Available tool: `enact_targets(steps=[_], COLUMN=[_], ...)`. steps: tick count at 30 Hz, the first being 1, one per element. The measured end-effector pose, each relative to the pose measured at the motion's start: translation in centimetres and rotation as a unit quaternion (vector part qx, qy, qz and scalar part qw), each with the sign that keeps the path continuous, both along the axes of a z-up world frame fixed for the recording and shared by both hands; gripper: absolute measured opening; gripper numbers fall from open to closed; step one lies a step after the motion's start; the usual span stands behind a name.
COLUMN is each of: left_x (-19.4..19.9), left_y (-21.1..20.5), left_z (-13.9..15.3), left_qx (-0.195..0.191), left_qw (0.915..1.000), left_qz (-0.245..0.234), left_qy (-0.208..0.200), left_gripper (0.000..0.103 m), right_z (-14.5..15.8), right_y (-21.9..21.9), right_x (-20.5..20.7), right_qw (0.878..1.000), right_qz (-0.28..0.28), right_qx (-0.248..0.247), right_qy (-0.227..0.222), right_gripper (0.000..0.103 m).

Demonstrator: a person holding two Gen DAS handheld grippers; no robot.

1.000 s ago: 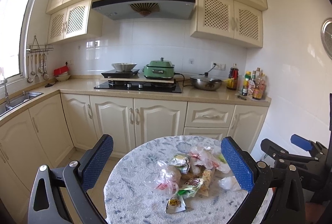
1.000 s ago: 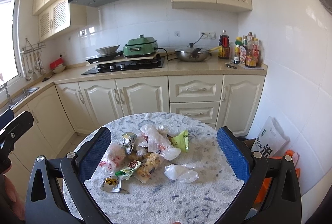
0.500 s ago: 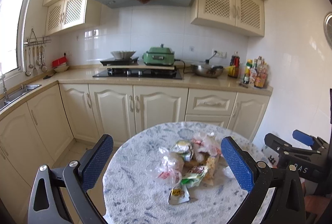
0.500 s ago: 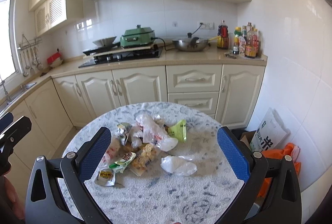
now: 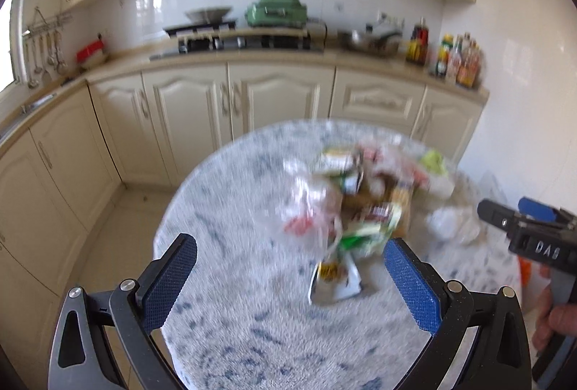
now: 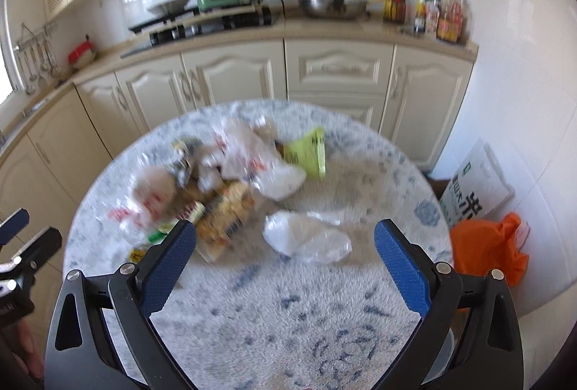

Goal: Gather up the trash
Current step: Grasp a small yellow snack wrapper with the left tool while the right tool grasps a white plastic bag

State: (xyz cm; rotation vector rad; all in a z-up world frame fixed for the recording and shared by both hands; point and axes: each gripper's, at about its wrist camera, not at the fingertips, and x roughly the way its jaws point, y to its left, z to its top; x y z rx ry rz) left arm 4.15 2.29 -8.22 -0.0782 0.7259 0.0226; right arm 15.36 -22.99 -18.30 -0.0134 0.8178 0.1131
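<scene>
A pile of trash point(image 5: 364, 195) lies on a round table point(image 5: 252, 318) with a white and blue mottled cloth: snack wrappers, clear bags, a small packet point(image 5: 335, 278) nearest me. In the right wrist view the pile point(image 6: 216, 180) sits left of centre, with a lime green wrapper point(image 6: 310, 155) and a crumpled clear plastic bag point(image 6: 306, 236) apart from it. My left gripper point(image 5: 288, 285) is open and empty above the near table. My right gripper point(image 6: 285, 267) is open and empty, just short of the clear bag. Both views are motion blurred.
Cream kitchen cabinets point(image 5: 234, 108) and a counter with a hob, green cooker point(image 5: 277, 9), pan and bottles point(image 5: 458, 60) stand behind the table. An orange bag point(image 6: 487, 245) and a white sack point(image 6: 476, 184) lie on the floor to the right.
Both grippers have tilted down and moved closer to the table, so the trash pile looks larger and higher in view. Both stay open.
</scene>
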Motion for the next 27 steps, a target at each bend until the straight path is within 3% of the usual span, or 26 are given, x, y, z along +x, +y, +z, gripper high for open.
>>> enact_targets(steps=[5,14,17,18,21,24,27], left_x=[2.7,8.0,9.6,9.9,10.2,9.9,9.6], left_y=[-0.8,-3.0,-3.7,-3.9,-4.3,-4.7,-4.8], left_z=[-2.9,-6.4,-7.6,-8.0,-8.5,-8.4,-8.8], left_qx=[0.003,0.020,0.015,0.013,0.026,0.021,0.020], left_qw=[0.9987,0.9944,0.9928,0.9923,0.9931,0.9931,0.9932], left_qz=[-0.017,-0.041,-0.046,-0.048,-0.052,-0.068,-0.076], left_qy=[0.047,0.095,0.110,0.113,0.102,0.094,0.086], left_gripper=[0.102,0.098,0.084,0.075,0.068,0.049,0.043], right_z=[-2.8,-5.8,-6.6,-6.8,-7.3,-8.0,-8.0], right_y=[-0.4,-0.8,-1.0,-1.1,-1.2,-1.3,-1.7], right_x=[1.3,4.0,5.1,5.5,6.4,7.0,7.1], right_qw=[0.999,0.998,0.998,0.998,0.998,0.997,0.997], right_qz=[-0.003,-0.002,-0.006,-0.006,-0.006,-0.004,0.000], right_qx=[-0.001,-0.001,0.000,0.003,0.008,0.008,0.019], right_qy=[0.036,0.066,0.069,0.068,0.068,0.075,0.068], right_gripper=[0.098,0.091,0.090,0.088,0.079,0.070,0.063])
